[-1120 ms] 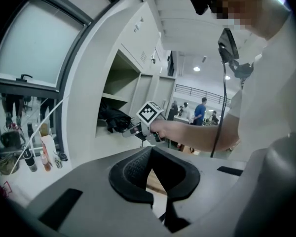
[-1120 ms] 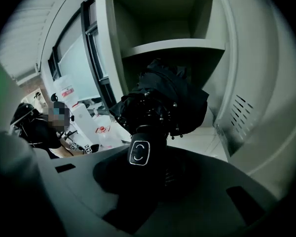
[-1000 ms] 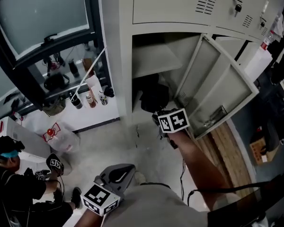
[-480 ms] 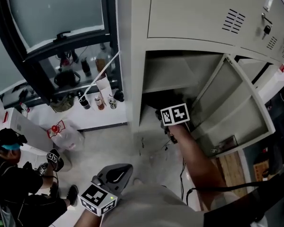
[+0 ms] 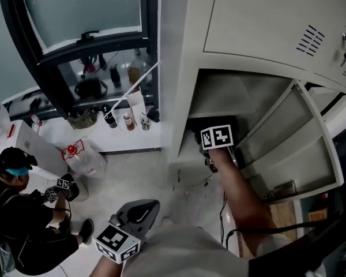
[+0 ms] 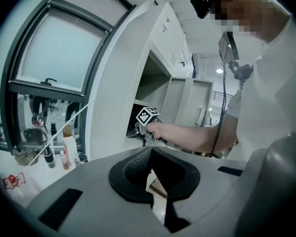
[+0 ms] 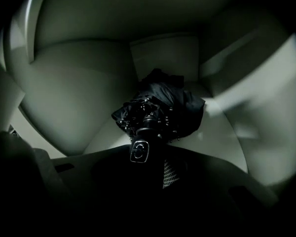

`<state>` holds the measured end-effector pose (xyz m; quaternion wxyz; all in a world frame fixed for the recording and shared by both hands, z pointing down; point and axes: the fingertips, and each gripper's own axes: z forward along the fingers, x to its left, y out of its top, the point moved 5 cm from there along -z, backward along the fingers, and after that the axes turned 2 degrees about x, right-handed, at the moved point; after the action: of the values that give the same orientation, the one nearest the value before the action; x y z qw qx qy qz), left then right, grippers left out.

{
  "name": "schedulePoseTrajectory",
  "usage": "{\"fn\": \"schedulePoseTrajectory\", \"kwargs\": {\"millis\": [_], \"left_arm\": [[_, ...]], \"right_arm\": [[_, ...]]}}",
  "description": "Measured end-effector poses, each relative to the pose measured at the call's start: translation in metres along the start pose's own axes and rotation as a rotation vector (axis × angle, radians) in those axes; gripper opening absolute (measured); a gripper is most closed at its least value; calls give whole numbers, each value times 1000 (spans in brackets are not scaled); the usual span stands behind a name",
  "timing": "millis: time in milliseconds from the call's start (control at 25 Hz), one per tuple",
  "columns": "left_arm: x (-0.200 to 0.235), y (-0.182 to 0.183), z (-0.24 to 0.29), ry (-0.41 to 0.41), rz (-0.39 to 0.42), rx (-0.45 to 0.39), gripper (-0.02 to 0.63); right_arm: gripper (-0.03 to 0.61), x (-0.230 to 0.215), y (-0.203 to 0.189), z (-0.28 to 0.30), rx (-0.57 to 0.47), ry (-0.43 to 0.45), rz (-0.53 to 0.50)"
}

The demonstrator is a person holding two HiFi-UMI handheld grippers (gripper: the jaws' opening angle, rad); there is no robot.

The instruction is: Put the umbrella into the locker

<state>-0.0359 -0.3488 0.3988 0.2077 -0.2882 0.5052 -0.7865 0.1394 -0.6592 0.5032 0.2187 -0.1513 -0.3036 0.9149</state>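
Change: over the last second the right gripper [image 5: 217,138] went from the mouth of the locker [image 5: 259,27] to a spot under its shelf [image 5: 230,94]. The marker cube then sat just inside the opening.
Reference: no desk was in view, so we placed things by the locker's own edges.
Right gripper: its jaws were clamped on the handle of the umbrella [image 7: 160,110]. The push button faced the camera at the jaw line, in a dark view.
Umbrella: it was folded and black, and inside the lower compartment. The bunched canopy lay toward the back wall and appeared to rest on the compartment floor. We could not confirm the contact in the dim light.
Left gripper: it was held low by the body, well apart from the locker [image 5: 127,235]. Its jaws were drawn together with only a sliver of light between them and nothing in them.
Door: the door [image 5: 311,149] stood swung open at the right edge of the compartment, clear of the arm.
Task reading: we judged the insertion nearly done. The umbrella was within the compartment but not yet let go.
Next: we expected the clamp to be released, then the gripper drawn straight back out under the shelf.
Risk: a loose fold of the canopy could snag on the jaws during withdrawal and drag the umbrella toward the front edge.
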Motion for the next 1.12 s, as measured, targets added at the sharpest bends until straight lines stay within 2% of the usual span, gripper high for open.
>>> {"fn": "schedulePoseTrajectory", "kwargs": {"millis": [360,440,480,840,1120], "left_arm": [[3,-6,-15,12,-24,7,11],[2,-11,-22,9,-30,6,11],[1,-13,-25,6,-32,5,11],[-9,-31,-60,-33,-38,18,11],[-24,-54,-99,-83,-27,33,11]], "right_arm": [[136,6,-4,-2,-21,-38,-37],[188,8,-5,-5,-29,-51,-34],[193,8,-5,-7,-34,-56,-31],[195,22,-18,-54,-112,-108,-3],[195,54,-53,-98,-155,-131,18]]}}
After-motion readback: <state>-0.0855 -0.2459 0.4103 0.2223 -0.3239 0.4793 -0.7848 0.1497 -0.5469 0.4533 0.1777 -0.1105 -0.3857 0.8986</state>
